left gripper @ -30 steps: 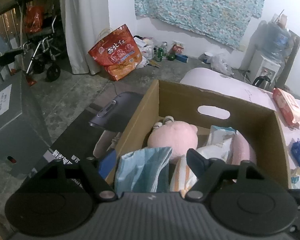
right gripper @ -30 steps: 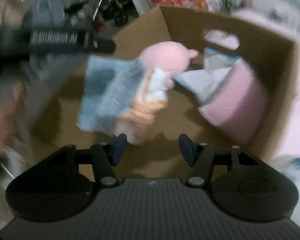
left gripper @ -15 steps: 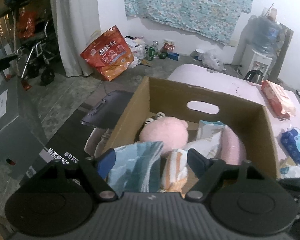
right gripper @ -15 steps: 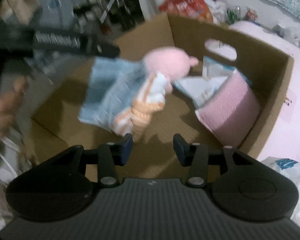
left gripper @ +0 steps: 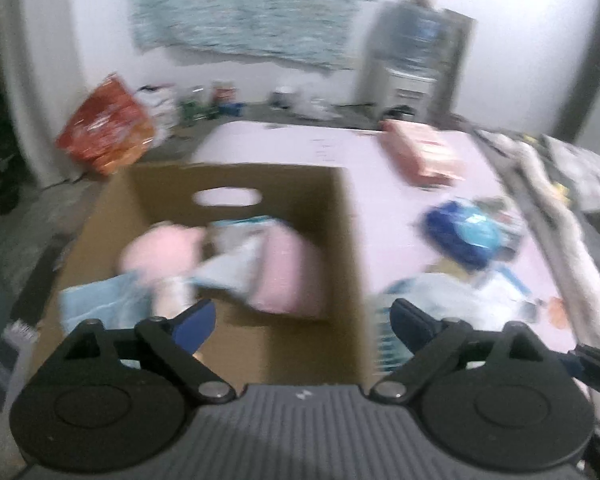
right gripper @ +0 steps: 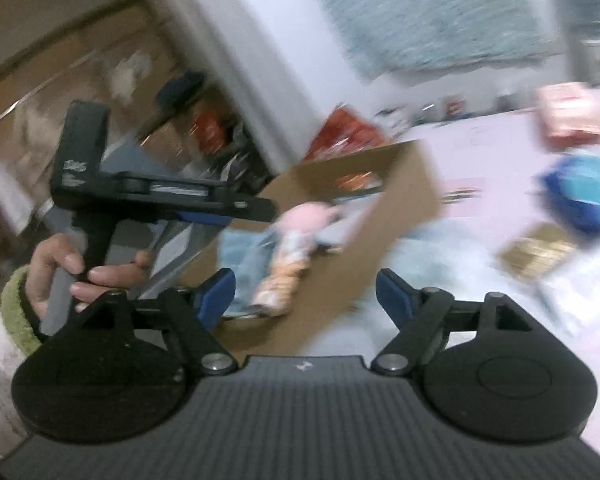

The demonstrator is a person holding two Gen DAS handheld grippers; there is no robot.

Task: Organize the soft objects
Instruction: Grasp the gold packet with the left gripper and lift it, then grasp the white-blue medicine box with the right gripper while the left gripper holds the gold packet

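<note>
A cardboard box [left gripper: 236, 184] w/ an oval handle cutout is seen standing on a pale pink surface [left gripper: 300, 148]; soft items are held inside it. A pink plush toy [left gripper: 160, 248] is lying at the box's left-centre, w/ a light-blue cloth [left gripper: 100, 304] just beside it at the near-left. A pink rolled item [left gripper: 288, 276] is resting against the right wall, and a white/blue packet [left gripper: 236, 256] is seen between plush and roll. From the right wrist view an orange-and-white striped piece [right gripper: 284, 280] is seen below the plush, touching the blue cloth. Both views are motion-blurred, so finer detail can't be told.

The left gripper [left gripper: 302, 320] is held above the box's near edge, fingers spread wide, nothing between them. The right gripper [right gripper: 304, 292] is likewise spread apart and empty, held to the box's right side. In the right wrist view the left gripper's body is seen side-on, gripped by the person's left hand [right gripper: 76, 272] in a pale sleeve w/ green cuff.

Outside the box, on the pink surface to the right: a dark-blue packet [left gripper: 468, 232], a pink packet [left gripper: 420, 152] farther back, and white/pale-blue soft stuff [left gripper: 440, 296] just beside the right wall. A red bag [left gripper: 104, 136] is on the floor at the back-left; a patterned teal cloth [left gripper: 256, 8] is hung on the wall, and a water dispenser [left gripper: 416, 48] is set at the back-right.
</note>
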